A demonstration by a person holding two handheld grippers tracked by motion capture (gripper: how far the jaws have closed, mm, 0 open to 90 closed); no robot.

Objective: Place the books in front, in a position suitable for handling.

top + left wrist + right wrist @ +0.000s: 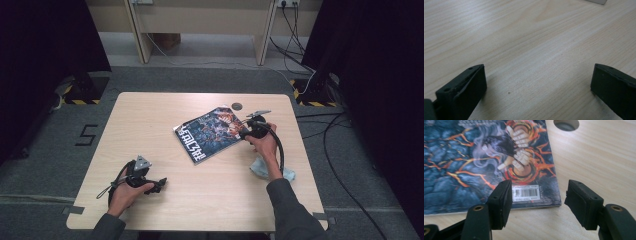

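A comic book [212,132] with a dark blue cover and orange lava-like streaks lies flat, turned at an angle, on the wooden table [150,125]. My right gripper [246,133] sits at its right corner. In the right gripper view the book [486,157] shows its barcode corner. The right gripper [537,200] stands open there, one jaw over the cover's edge and the other over bare wood, with neither pad pressing on anything. My left gripper [161,185] rests low near the table's front left. In its own view the left gripper [537,85] is open wide over bare wood.
A round cable hole [237,105] lies just behind the book, and it appears again as a hole [566,124] in the right gripper view. A pale blue cloth [262,167] lies by the right forearm. Cables trail on the floor at the right.
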